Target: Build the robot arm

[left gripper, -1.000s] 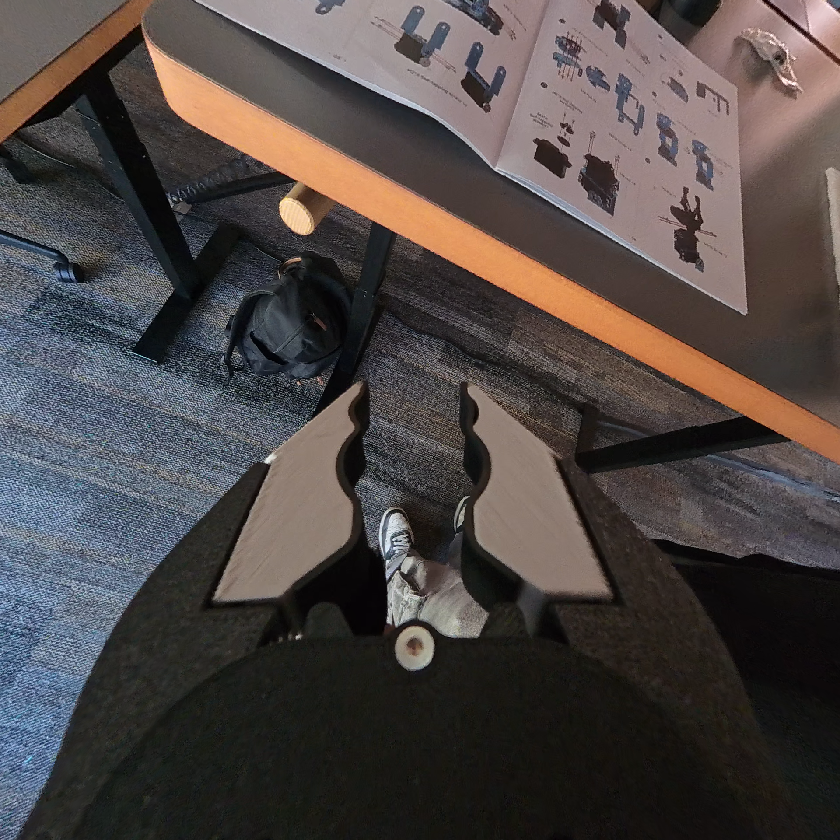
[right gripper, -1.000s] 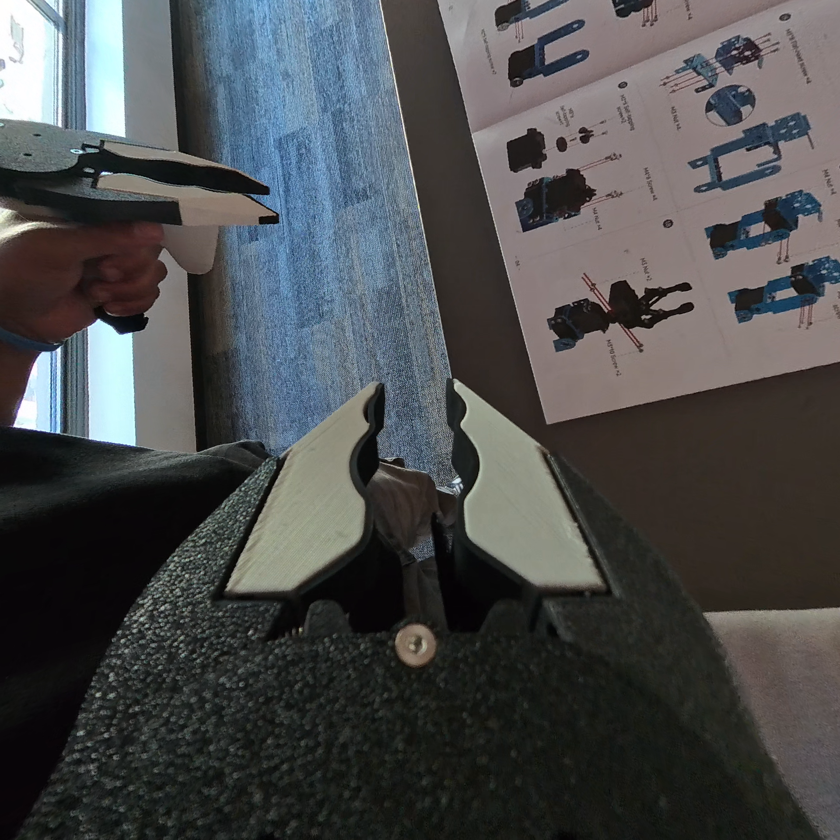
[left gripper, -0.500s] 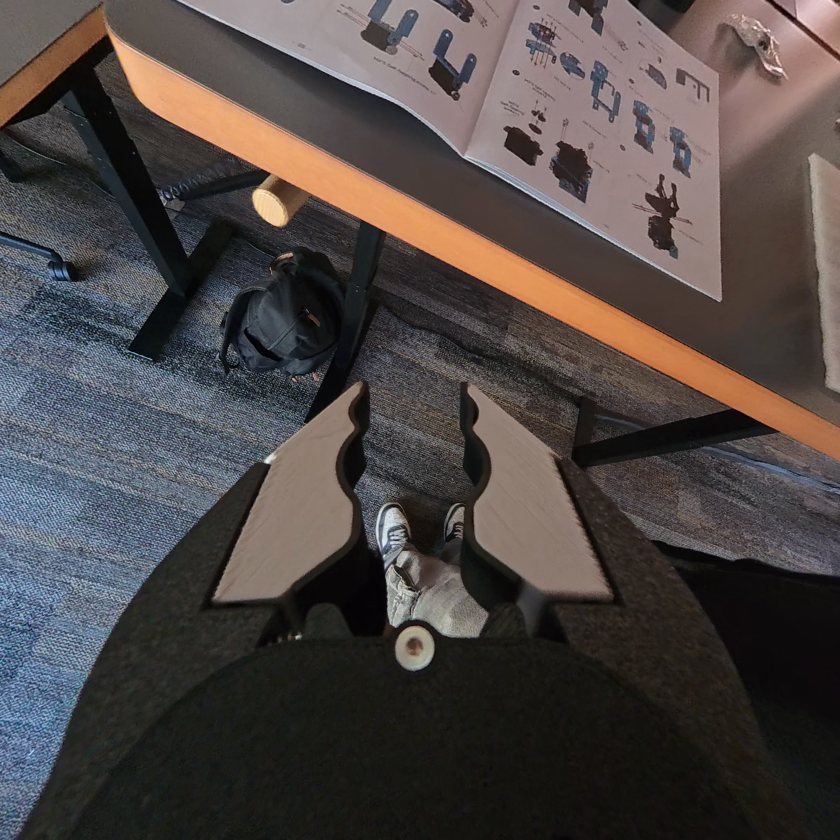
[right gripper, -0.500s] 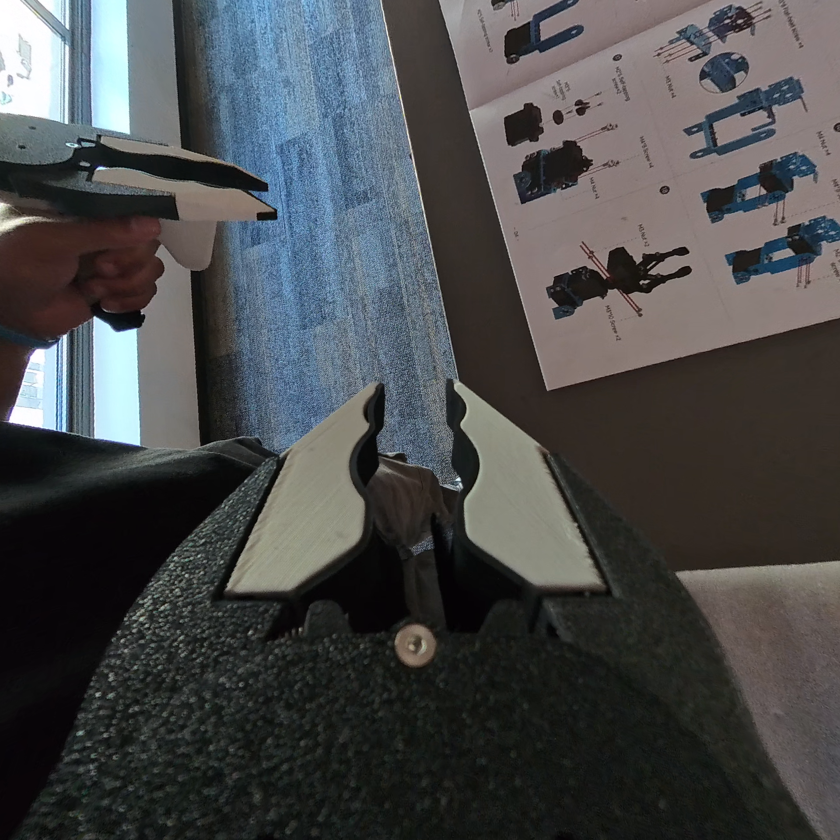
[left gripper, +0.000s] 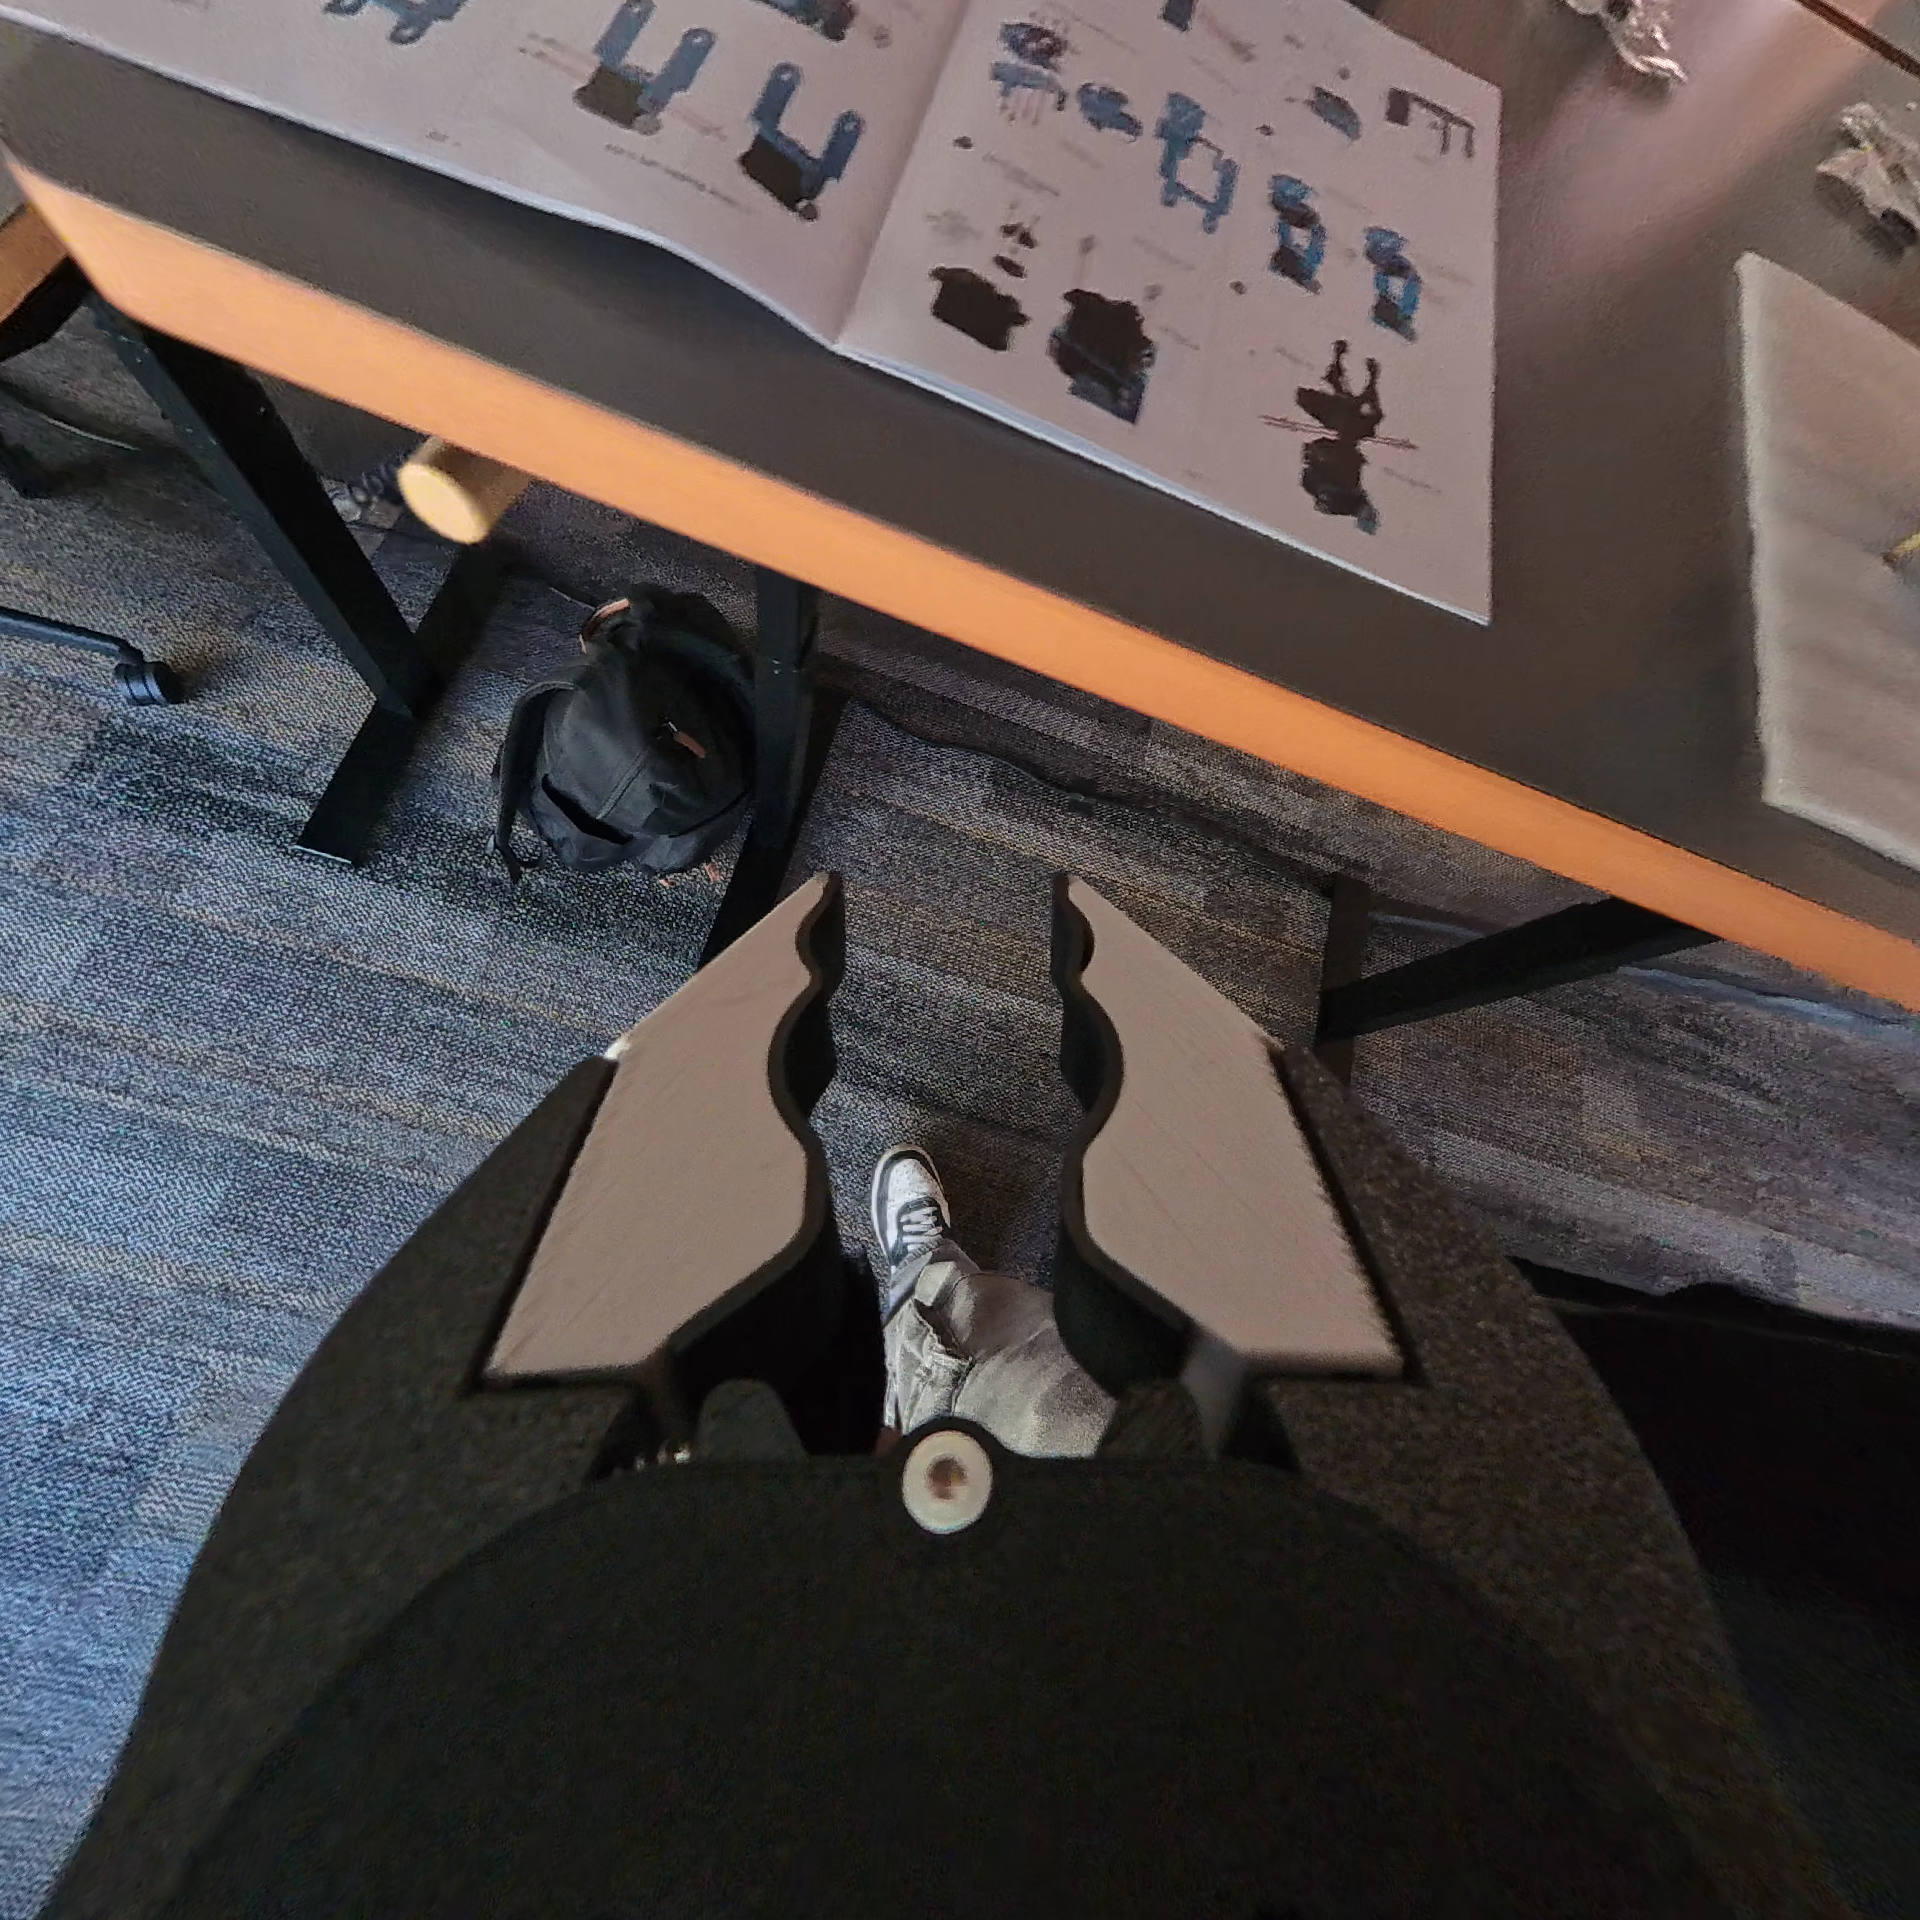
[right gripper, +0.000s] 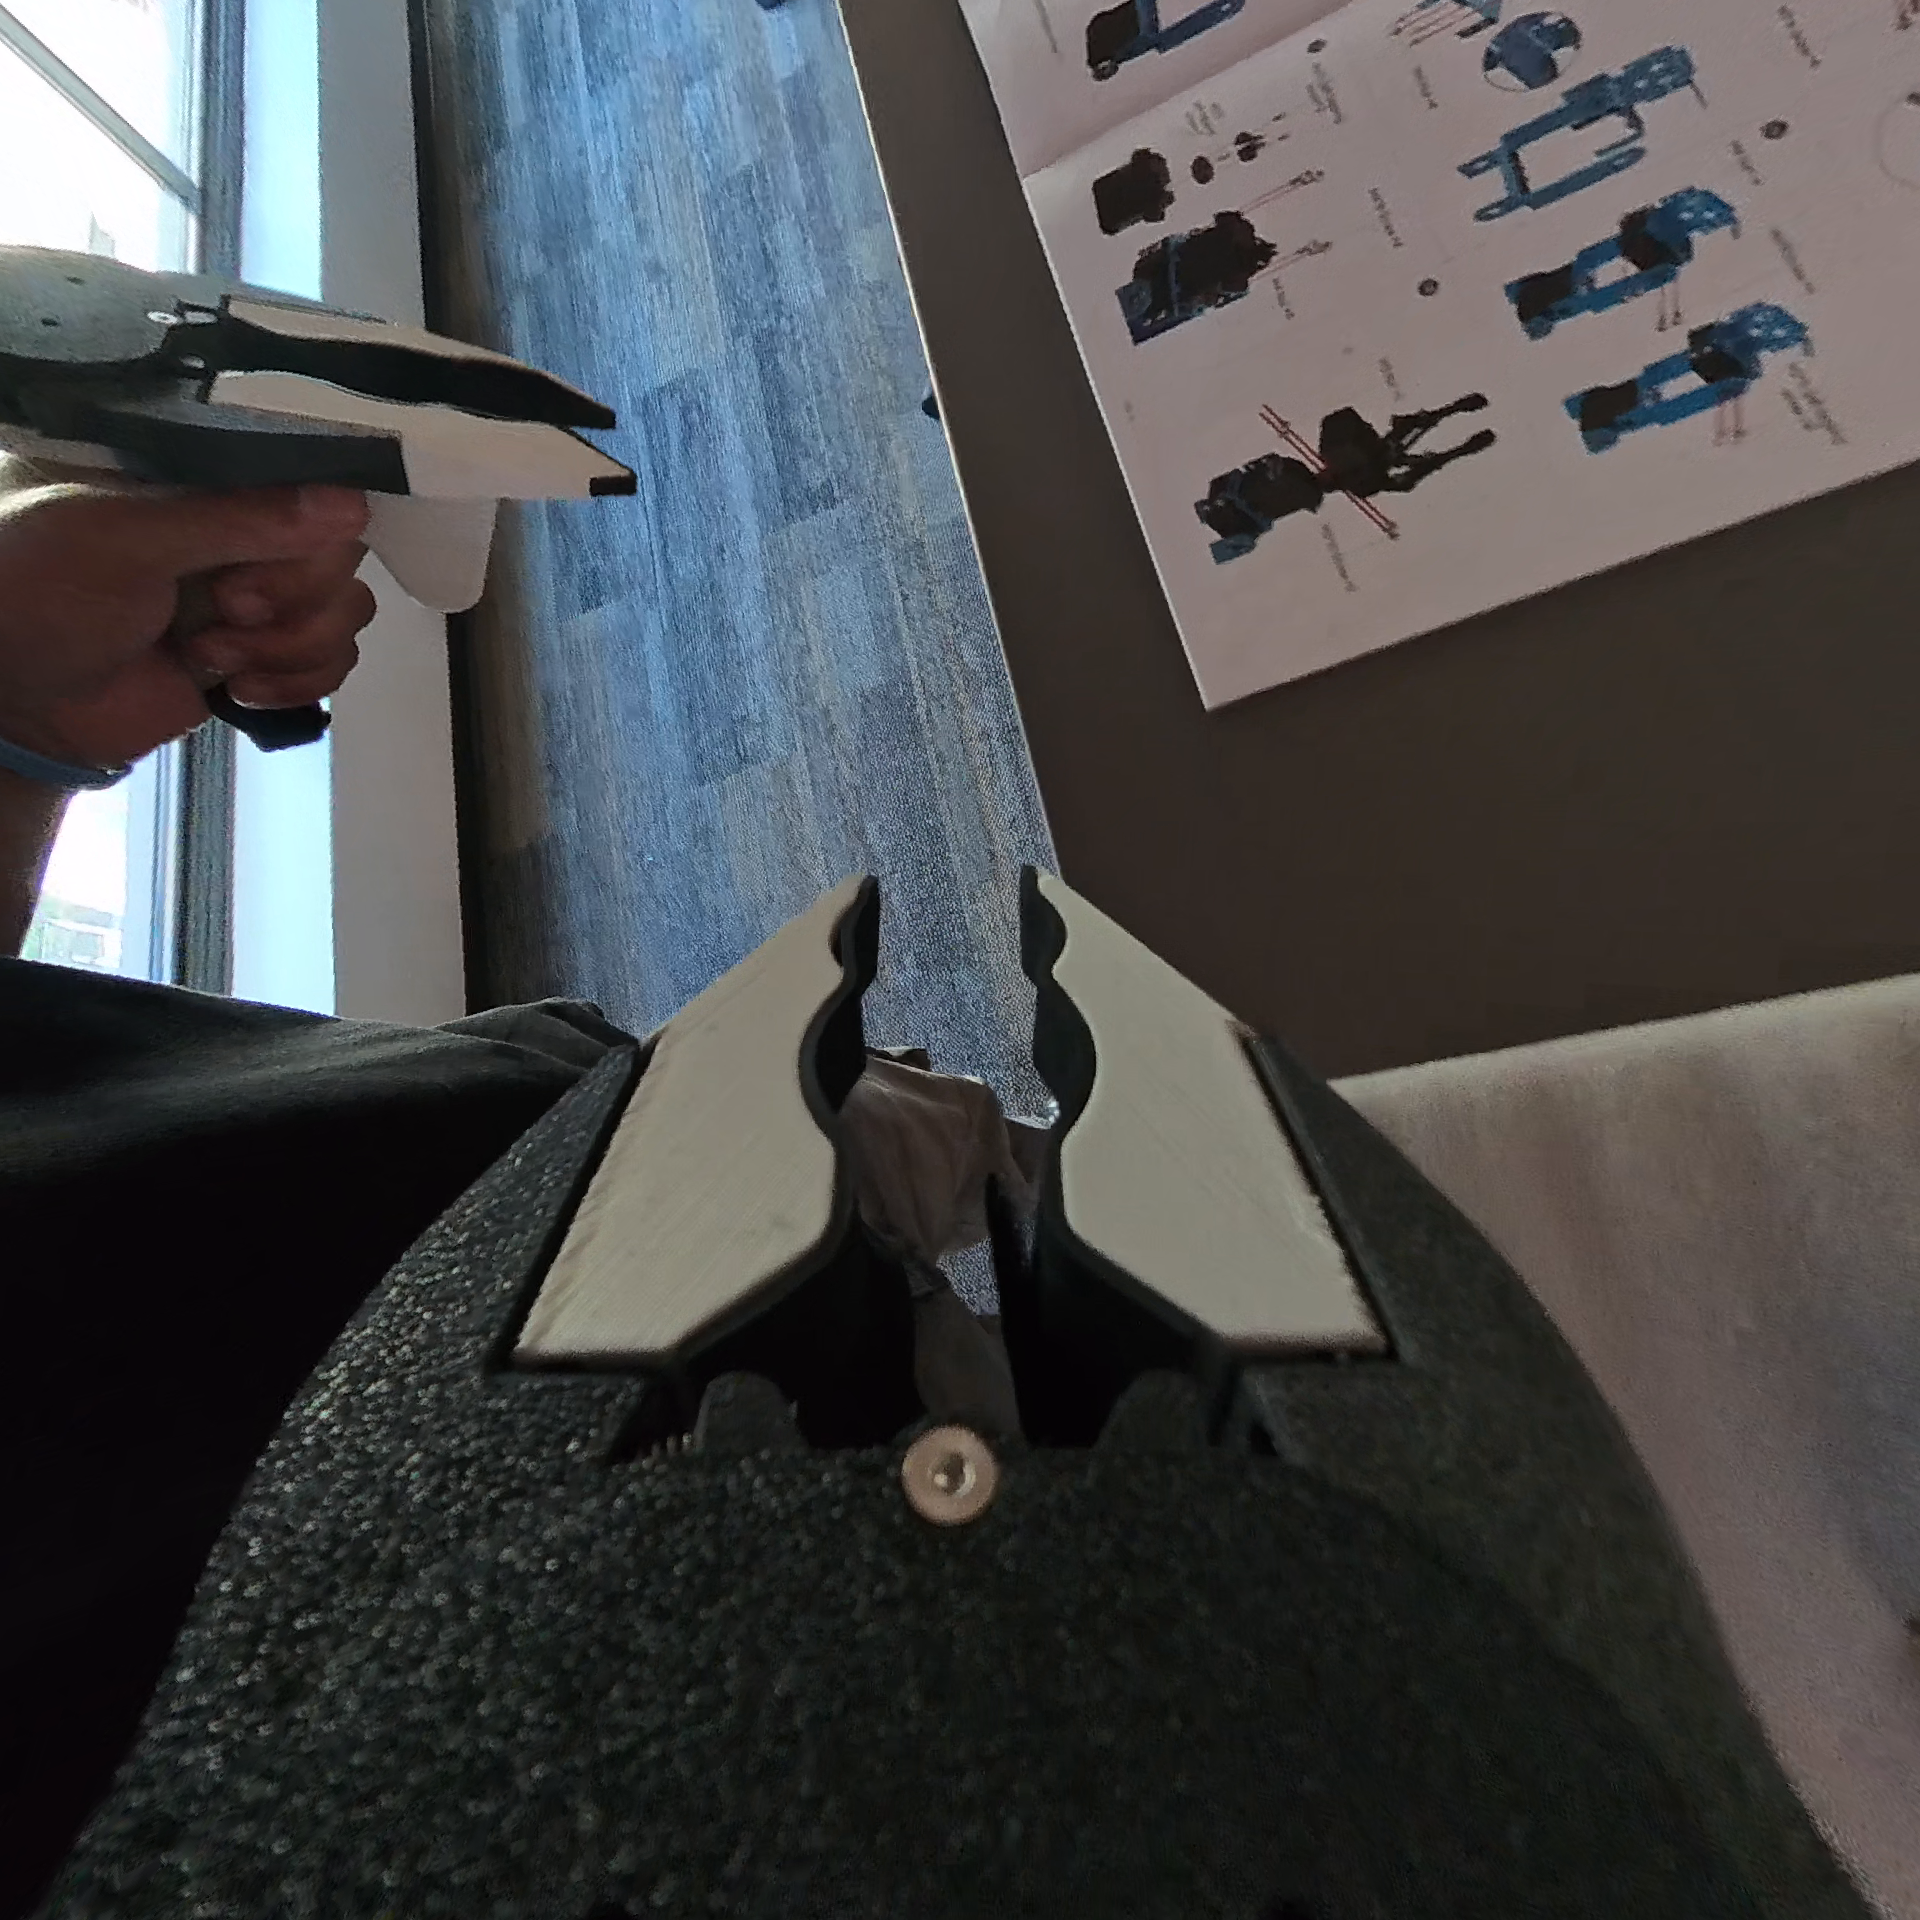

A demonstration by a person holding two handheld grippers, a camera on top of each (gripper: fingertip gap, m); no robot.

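Carpet [left gripper: 208,1039]: grey-blue, lying under everything.
Table [left gripper: 935,582]: dark top w/ orange edge, standing above carpet.
Booklet [left gripper: 1195,260]: lying open on table, diagrams facing up.
Grey mat [left gripper: 1829,540]: lying on table, right of booklet.
Backpack [left gripper: 634,738]: black, sitting on carpet by table leg.
L gripper [left gripper: 940,894]: hanging over carpet, jaws parted, gripping nothing.
R gripper [right gripper: 948,894]: jaws parted, empty, pointing off table edge.
Shoe [left gripper: 912,1205]: showing between L fingers.
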